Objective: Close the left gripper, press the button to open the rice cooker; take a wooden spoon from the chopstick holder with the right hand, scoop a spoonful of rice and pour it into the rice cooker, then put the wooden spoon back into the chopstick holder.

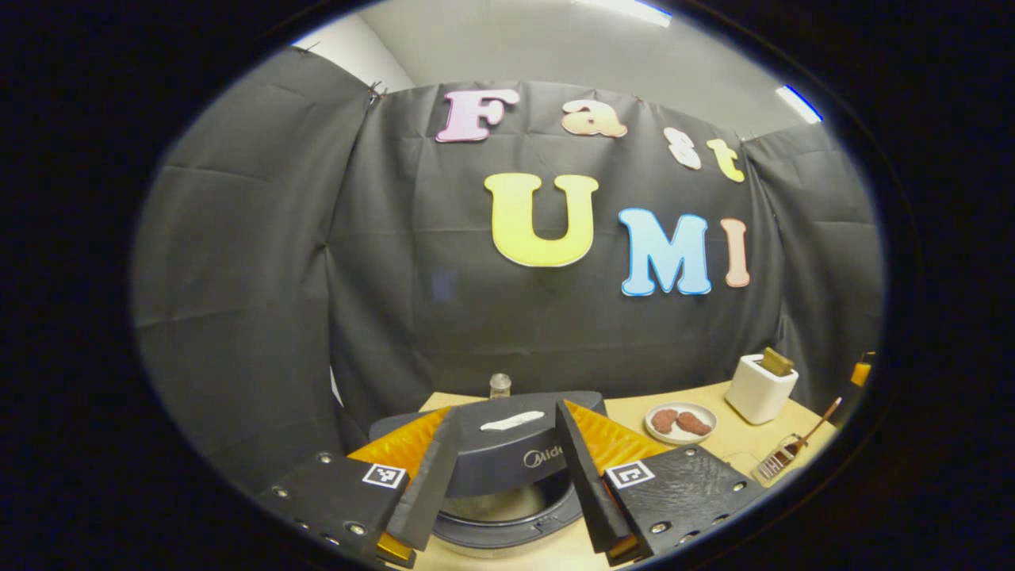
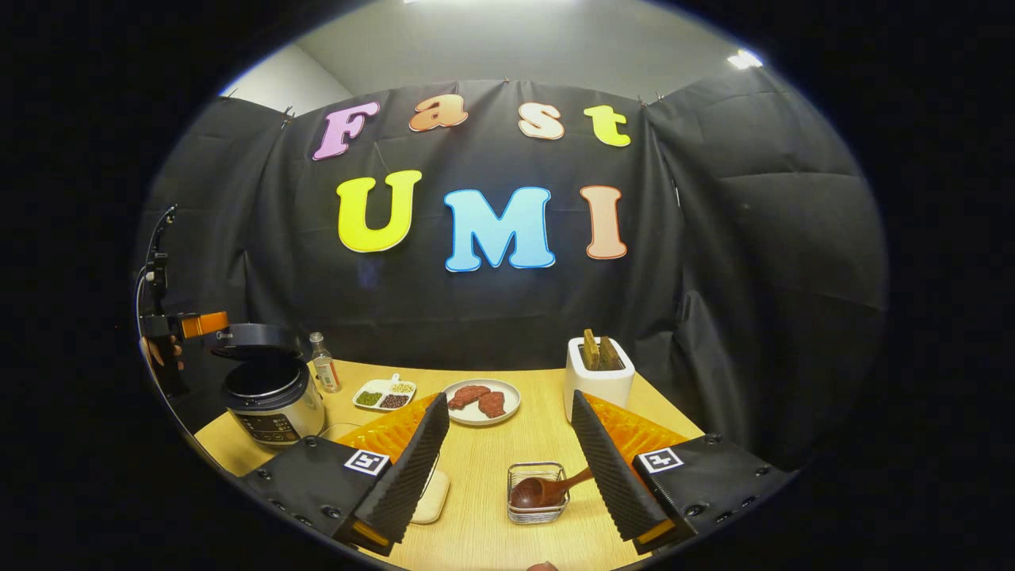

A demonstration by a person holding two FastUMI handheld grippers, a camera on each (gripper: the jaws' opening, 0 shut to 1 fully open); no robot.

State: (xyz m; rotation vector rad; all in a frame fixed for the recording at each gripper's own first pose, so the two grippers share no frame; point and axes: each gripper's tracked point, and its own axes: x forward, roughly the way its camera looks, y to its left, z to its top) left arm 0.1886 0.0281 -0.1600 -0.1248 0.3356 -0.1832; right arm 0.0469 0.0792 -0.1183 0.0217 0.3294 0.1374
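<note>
Left gripper view: the left gripper [image 1: 507, 476] is hovering over the rice cooker [image 1: 507, 484], jaws standing apart with nothing between them. The cooker's lid [image 1: 496, 444] is standing raised, the inner pot showing below it. A small bottle [image 1: 499, 385] is peeking up behind the lid. On the table [image 1: 737, 436], to the right, a plate [image 1: 680, 422] is carrying two reddish-brown pieces; a white toaster [image 1: 760, 387] is standing beyond it. The wooden spoon [image 1: 797, 448] is leaning out of a wire holder at the far right edge.

Right gripper view: the right gripper [image 2: 511, 468] is hanging above the table, jaws wide apart and holding nothing. The wooden spoon is lying in the chopstick holder [image 2: 538, 493], between the jaws and below them, bowl down, handle tilting right. The rice cooker is sitting open at the far left, the left gripper just above its lid. A divided dish [image 2: 384, 394] of grains is sitting between bottle and plate.
</note>
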